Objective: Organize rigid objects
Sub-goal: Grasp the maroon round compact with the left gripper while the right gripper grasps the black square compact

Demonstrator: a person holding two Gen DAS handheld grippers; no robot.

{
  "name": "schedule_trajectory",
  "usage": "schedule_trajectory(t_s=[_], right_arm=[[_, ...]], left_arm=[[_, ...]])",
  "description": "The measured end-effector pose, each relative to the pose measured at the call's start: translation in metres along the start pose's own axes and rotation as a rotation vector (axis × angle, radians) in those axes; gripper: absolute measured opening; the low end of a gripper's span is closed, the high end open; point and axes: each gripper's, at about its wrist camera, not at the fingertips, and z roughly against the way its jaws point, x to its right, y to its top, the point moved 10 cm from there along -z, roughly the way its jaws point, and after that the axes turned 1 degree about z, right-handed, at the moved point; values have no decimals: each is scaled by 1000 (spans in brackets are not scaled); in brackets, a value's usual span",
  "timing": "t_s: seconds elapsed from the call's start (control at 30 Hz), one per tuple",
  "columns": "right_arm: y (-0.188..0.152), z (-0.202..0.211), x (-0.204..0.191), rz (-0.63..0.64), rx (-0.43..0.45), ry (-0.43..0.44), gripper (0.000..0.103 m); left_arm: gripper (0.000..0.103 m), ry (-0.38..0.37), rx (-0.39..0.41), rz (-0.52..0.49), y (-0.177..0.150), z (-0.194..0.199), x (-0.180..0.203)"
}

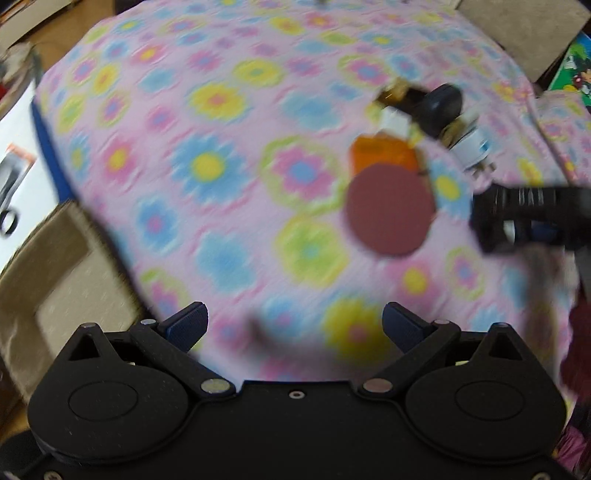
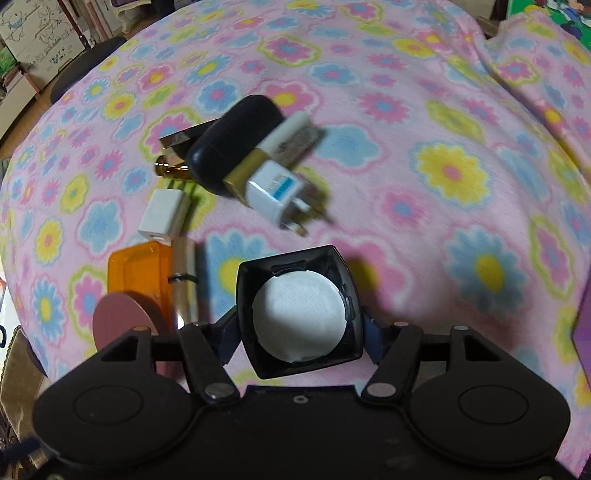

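My right gripper [image 2: 301,332] is shut on a black square case [image 2: 295,306] that stands open, with a round white pad inside; the blue pads press its two sides. Beyond it on the flowered blanket [image 2: 461,122] lies a cluster: a black oval case [image 2: 229,144], a white plug with a blue label [image 2: 275,194], a small white adapter [image 2: 162,216], an orange translucent box [image 2: 142,269] and a maroon disc [image 2: 120,317]. My left gripper [image 1: 293,314] hangs open over bare blanket, left of the maroon disc [image 1: 389,208] and orange box [image 1: 382,153]. The left wrist view is motion-blurred.
A cardboard box [image 1: 55,266] sits at the blanket's near-left edge and another cardboard piece [image 1: 524,33] at the far right, beside a green picture book [image 1: 572,70]. A purple object [image 2: 583,325] shows at the right edge. Boxes [image 2: 37,37] stand off to the far left.
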Motion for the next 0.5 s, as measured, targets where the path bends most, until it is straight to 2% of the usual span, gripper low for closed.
schedule_trajectory(t_s=[0.23,0.33,0.5], right_arm=[[8,11,12,-15,46,-6,65],[6,7,14,-21,29,10,65],[2,-2,17,-28,6,16,65]], left_arm=[[97,-45,17,-55,32,-22,43],[97,-48,27,-64,38,-25,51],[97,-42,-7,-56,42,-41,57]])
